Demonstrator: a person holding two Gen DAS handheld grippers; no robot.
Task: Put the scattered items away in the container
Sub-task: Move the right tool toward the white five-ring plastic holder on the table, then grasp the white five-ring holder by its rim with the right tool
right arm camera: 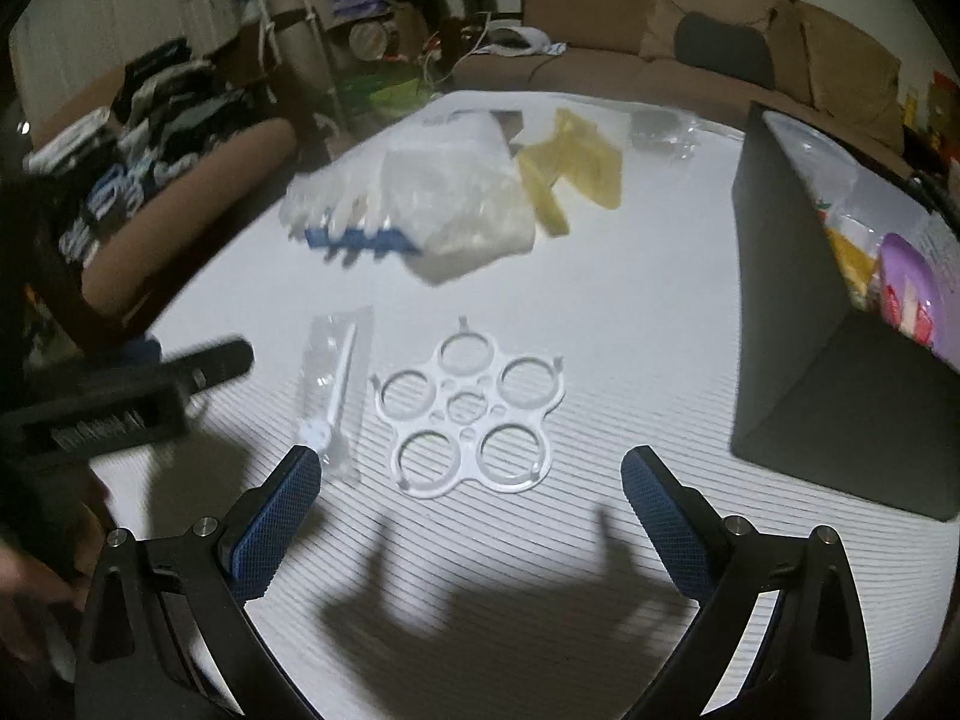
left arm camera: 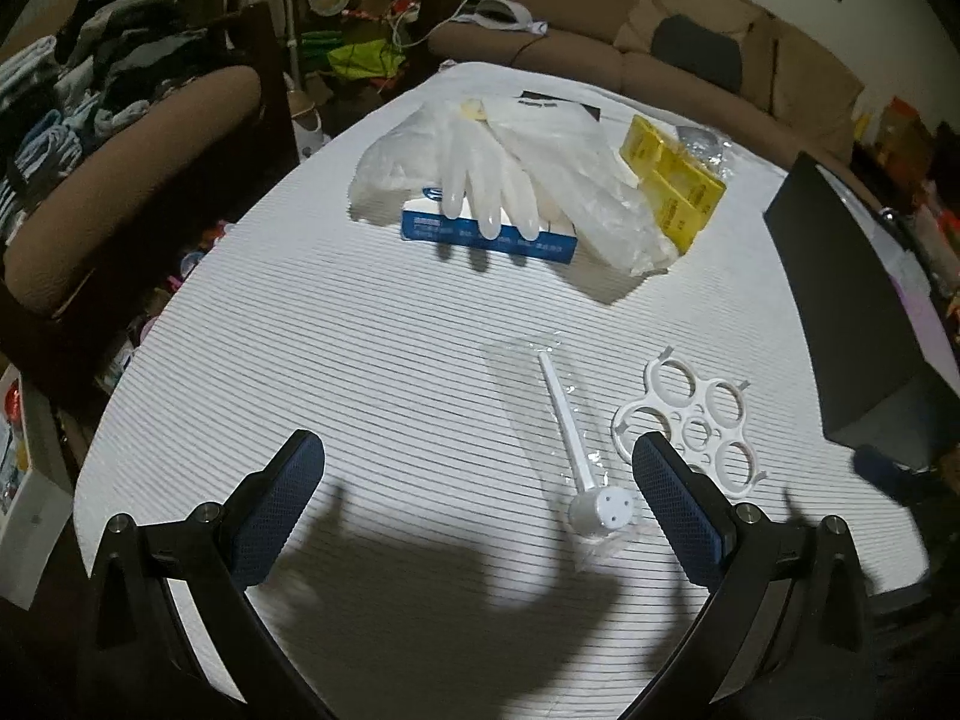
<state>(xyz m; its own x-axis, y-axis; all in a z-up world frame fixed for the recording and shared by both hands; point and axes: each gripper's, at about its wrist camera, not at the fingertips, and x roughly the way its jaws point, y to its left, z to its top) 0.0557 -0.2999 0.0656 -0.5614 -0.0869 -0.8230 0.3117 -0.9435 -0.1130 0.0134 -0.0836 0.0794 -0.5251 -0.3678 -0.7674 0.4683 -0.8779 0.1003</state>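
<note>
Two grippers, both spread wide and carrying nothing: your left gripper (left arm camera: 477, 495) hovers over the white ribbed table (left arm camera: 360, 330), with the wrapped white stick tool (left arm camera: 591, 480) lying just inside its right finger. Your right gripper (right arm camera: 471, 498) hangs above the white ring plate (right arm camera: 471, 420) (five large holes around a small one). At the table's right edge stands the black container (right arm camera: 798, 300), already holding things.
</note>
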